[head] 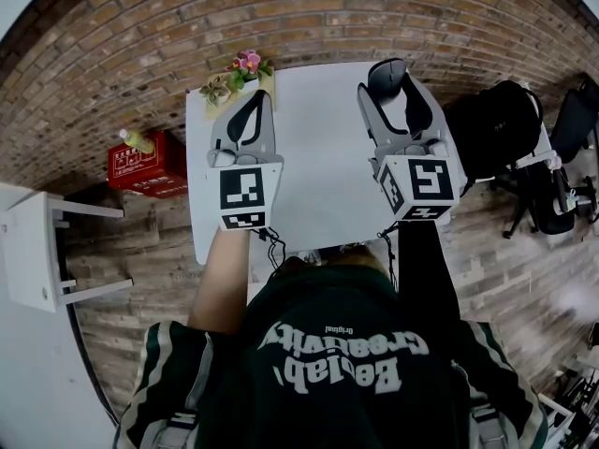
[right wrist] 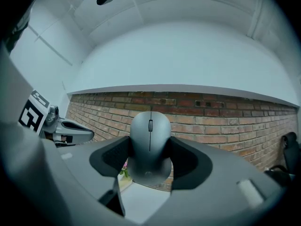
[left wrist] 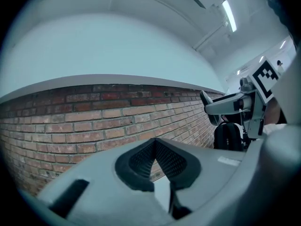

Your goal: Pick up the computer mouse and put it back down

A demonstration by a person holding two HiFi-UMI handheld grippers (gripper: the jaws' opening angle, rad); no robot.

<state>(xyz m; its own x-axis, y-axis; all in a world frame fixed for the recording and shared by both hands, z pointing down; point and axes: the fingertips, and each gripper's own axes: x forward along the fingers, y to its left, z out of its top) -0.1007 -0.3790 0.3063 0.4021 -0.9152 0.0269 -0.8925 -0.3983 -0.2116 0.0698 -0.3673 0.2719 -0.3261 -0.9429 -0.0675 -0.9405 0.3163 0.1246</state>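
Observation:
The grey computer mouse (right wrist: 150, 134) is clamped between the dark pads of my right gripper (right wrist: 150, 154), lifted above the white table (head: 318, 176). It is held nose-up, with its scroll wheel facing the camera. In the head view the mouse (head: 387, 73) sticks out past the right gripper (head: 391, 92) over the table's far right corner. My left gripper (head: 246, 129) hovers over the table's left side. Its pads (left wrist: 141, 160) meet at the tips with nothing between them. Each gripper view shows the other gripper off to its side.
A small pot of pink flowers (head: 245, 68) stands at the table's far left corner. A brick wall runs behind. On the wood floor are a red box (head: 145, 165) to the left, a white shelf (head: 37, 251) further left, and black bags and a chair (head: 501, 124) to the right.

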